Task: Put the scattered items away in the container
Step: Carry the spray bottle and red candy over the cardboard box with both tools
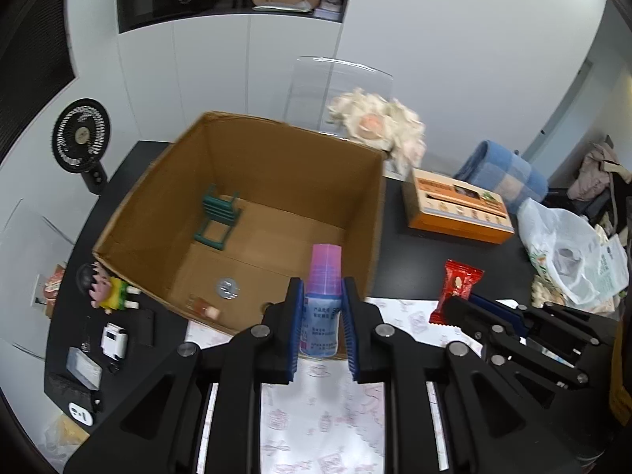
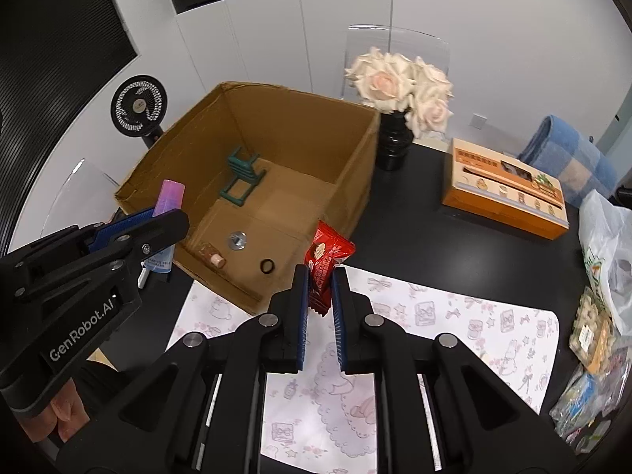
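A small bottle with a translucent pink-purple cap and a pale blue printed label [image 1: 320,308] is clamped upright between the blue-padded jaws of the left gripper [image 1: 323,314], low in the centre of the left wrist view, just in front of the near wall of the open brown cardboard box [image 1: 276,150]. In the right wrist view, a red crinkled snack packet [image 2: 326,264] is pinched by its lower end between the ribbed blue pads of the right gripper [image 2: 320,308], its upper end standing above the fingertips beside the box's near right corner. Inside the box, a small green toy chair [image 1: 218,217] is seen lying on the floor toward the back left, with a round silver disc [image 1: 227,288], a small clear vial with a cork-coloured stopper [image 1: 203,308] and a dark ring [image 2: 267,266] near the front wall. Below both grippers, a white sheet printed with pale pink drawings [image 2: 454,328] is spread on the black tabletop [image 2: 434,237]. At the left of the left wrist view, a small cartoon figurine in a yellow top [image 1: 108,292] and a small white gadget [image 1: 114,341] are lying on the table beside the box. An orange rectangular carton [image 2: 505,193] is placed at the right, a black vase of cream roses [image 2: 399,91] behind the box's far right corner, and a black desk fan [image 2: 138,106] at the upper left.
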Demonstrator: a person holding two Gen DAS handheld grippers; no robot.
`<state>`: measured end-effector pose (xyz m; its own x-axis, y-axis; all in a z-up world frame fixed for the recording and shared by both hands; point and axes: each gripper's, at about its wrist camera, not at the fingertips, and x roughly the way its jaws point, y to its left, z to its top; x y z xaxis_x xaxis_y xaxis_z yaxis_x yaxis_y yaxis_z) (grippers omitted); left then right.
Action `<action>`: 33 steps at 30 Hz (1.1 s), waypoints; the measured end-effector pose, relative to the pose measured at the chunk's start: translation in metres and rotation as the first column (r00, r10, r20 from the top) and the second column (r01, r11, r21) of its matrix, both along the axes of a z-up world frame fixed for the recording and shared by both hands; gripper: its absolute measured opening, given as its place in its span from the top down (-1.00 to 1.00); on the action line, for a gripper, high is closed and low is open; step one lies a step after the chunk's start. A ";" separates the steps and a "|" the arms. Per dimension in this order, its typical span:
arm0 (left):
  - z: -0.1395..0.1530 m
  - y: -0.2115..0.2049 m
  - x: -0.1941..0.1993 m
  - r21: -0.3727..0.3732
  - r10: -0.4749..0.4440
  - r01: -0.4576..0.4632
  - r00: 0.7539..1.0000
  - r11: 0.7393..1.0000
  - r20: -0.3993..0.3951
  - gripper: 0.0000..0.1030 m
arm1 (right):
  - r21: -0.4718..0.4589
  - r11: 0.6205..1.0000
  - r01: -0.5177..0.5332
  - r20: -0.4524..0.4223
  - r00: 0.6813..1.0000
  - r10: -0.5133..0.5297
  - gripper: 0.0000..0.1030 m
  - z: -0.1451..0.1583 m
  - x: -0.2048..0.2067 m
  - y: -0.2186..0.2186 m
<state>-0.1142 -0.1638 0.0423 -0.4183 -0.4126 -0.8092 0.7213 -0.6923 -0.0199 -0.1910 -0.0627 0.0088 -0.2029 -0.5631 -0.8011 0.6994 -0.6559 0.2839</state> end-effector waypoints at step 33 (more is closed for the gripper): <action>-0.039 -0.114 0.011 0.059 0.066 -0.070 0.995 0.996 0.069 0.63 | 0.054 0.993 -0.101 0.075 0.992 0.097 0.76 -0.043 -0.013 -0.125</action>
<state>-0.1035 -0.2781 0.0031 -0.3348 -0.3868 -0.8592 0.7681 -0.6402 -0.0111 -0.2038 -0.1881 -0.0345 -0.0885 -0.5300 -0.8433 0.7406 -0.6011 0.3001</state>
